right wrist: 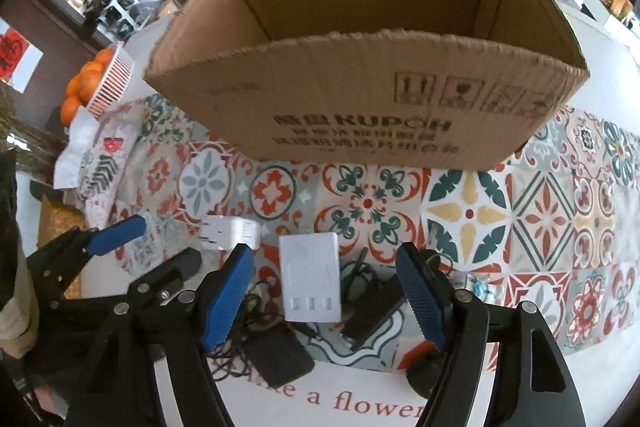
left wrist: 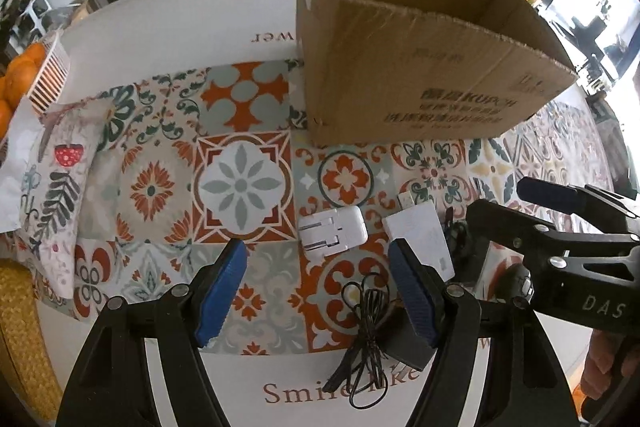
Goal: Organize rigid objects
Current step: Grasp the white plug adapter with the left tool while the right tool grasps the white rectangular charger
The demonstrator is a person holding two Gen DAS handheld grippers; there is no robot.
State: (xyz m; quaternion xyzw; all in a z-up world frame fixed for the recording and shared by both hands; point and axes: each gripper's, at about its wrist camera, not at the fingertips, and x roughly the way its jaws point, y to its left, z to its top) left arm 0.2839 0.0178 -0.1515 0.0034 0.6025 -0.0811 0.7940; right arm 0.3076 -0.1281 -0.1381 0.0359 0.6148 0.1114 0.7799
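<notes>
Both spread and empty, left hand-held gripper (left wrist: 316, 291) and right hand-held gripper (right wrist: 326, 291) poised over chargers, white power bank (right wrist: 310, 279) nearest, cardboard box (right wrist: 360, 99) open behind for loading.

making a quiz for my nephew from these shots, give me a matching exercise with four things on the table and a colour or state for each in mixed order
Things:
1. cardboard box
2. folding plug adapter
3. oranges
4. black cable

States:
a. piled in a white slatted basket
b. white, prongs facing up
c. bundled in a loose coil
d. open on top, brown

Pairs: 1-d, 2-b, 3-a, 4-c
</notes>
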